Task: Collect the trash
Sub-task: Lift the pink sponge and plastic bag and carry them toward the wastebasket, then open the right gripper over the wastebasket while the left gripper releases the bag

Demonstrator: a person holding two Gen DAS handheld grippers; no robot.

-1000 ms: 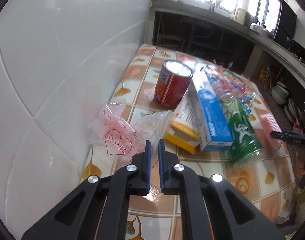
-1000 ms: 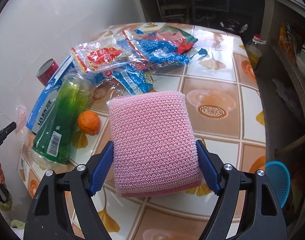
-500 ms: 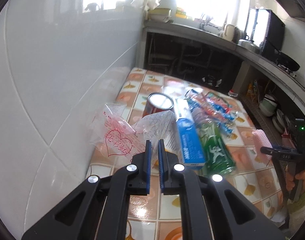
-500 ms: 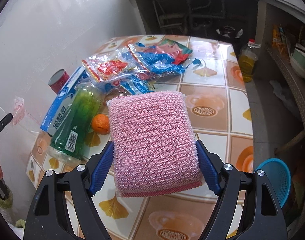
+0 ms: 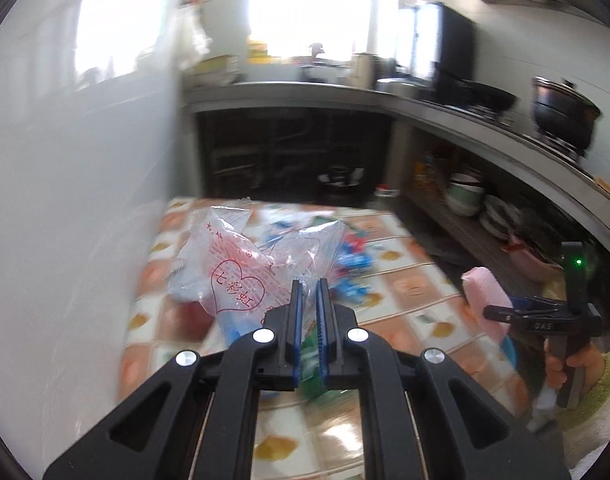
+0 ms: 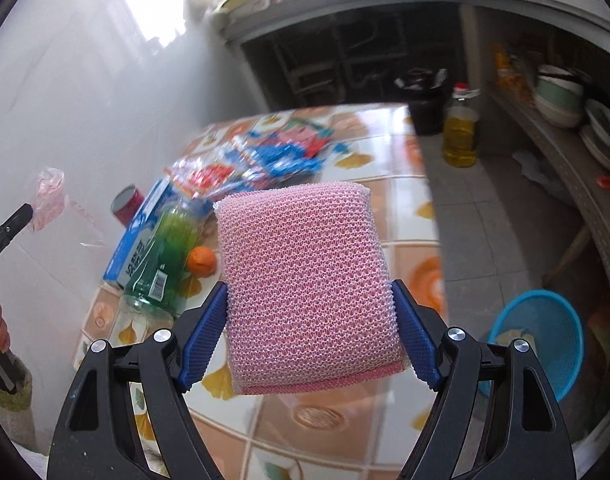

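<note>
A: Item one, left gripper [image 5: 308, 294]. What is it carrying?

B: Its jaws are pressed together, pinching the clear bag [image 5: 241, 276] with the red heart print. A second ago the bag was lying on the table [image 5: 389, 280] just ahead of the fingertips; now it is hanging off them, lifted clear, and the table is dropping away beneath and ahead of the gripper.

A: Item two, right gripper [image 6: 311, 308]?

B: Its jaws are standing wide but clamping the pink sponge [image 6: 307, 284] on both flanks, pads touching. The grip is staying unchanged; the table is sliding further below it, and a blue basket [image 6: 539, 340] is now showing on the floor, low to the gripper's right.

A: Remaining stock?

B: A green bottle [image 6: 167, 252], a blue box [image 6: 139, 244], a red can [image 6: 125, 204], an orange [image 6: 201, 260] and wrappers [image 6: 265, 156] are lying ahead-left of the right gripper, untouched.

A: Meaning?

B: Both pickups are looking complete; the carry is probably beginning, likely towards the basket. Most trash is still waiting.
</note>
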